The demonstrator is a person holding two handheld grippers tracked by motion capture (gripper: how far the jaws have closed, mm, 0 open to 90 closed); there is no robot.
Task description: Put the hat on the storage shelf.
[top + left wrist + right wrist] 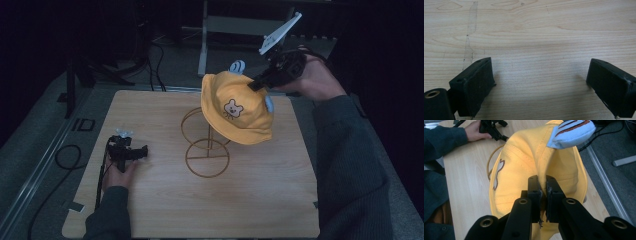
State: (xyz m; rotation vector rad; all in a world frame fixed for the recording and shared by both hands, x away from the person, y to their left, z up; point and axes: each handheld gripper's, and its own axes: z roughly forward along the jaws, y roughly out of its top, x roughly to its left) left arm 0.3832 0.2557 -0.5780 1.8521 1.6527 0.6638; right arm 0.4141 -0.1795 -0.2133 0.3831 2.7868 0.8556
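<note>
Yellow fabric is pinched between the jaws of the right gripper (543, 185), pressed together on a fold near the crown of the hat (235, 107). The hat hangs tilted over the wire stand (207, 145) at mid-table, one blue ear (571, 132) up; whether it touches the stand's upper ring cannot be told. Judged step: carrying the hat at the stand, either seating it or lifting it clear. Next move calls for keeping the pinch firm and the brim clear of the ring. Left gripper (539, 82) rests low over the wooden table (536, 32), jaws spread wide, nothing between them.
</note>
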